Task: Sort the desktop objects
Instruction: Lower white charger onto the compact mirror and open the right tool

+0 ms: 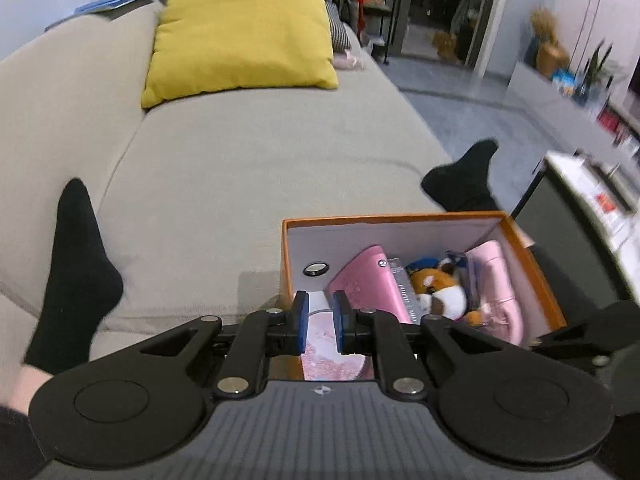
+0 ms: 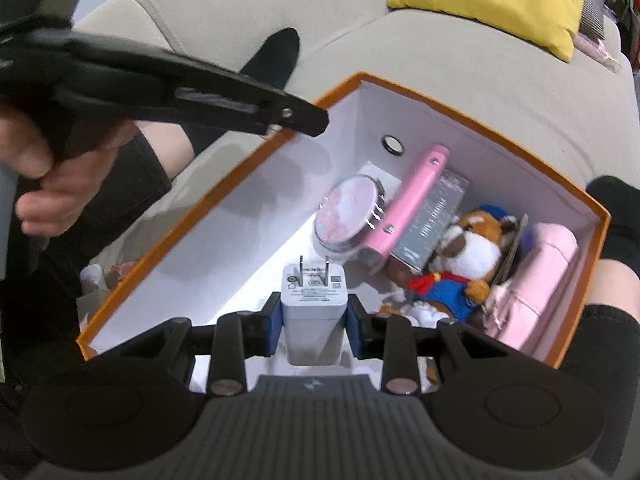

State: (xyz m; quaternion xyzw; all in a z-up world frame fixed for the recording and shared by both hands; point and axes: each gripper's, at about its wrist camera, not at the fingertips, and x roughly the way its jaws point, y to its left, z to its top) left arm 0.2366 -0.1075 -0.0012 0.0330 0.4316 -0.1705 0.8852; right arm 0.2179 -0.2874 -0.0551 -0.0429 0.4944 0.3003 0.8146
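An orange box (image 2: 480,120) with a white inside stands on the sofa between the person's legs. My right gripper (image 2: 314,320) hangs over its near end, shut on a white charger plug (image 2: 314,308) with the prongs pointing away. In the box lie a round pink compact (image 2: 348,216), a long pink case (image 2: 412,200), a grey carton (image 2: 432,224), a plush fox (image 2: 468,256) and a pink pouch (image 2: 540,280). My left gripper (image 1: 320,322) hovers above the box's left near corner (image 1: 288,280), jaws nearly together with nothing between them; the compact (image 1: 332,360) shows below it.
The beige sofa (image 1: 260,168) stretches ahead, with a yellow cushion (image 1: 240,32) at its back. The person's feet in black socks (image 1: 76,276) (image 1: 464,180) flank the box. A dark low table (image 1: 560,232) stands to the right. A hand (image 2: 36,184) holds the left gripper.
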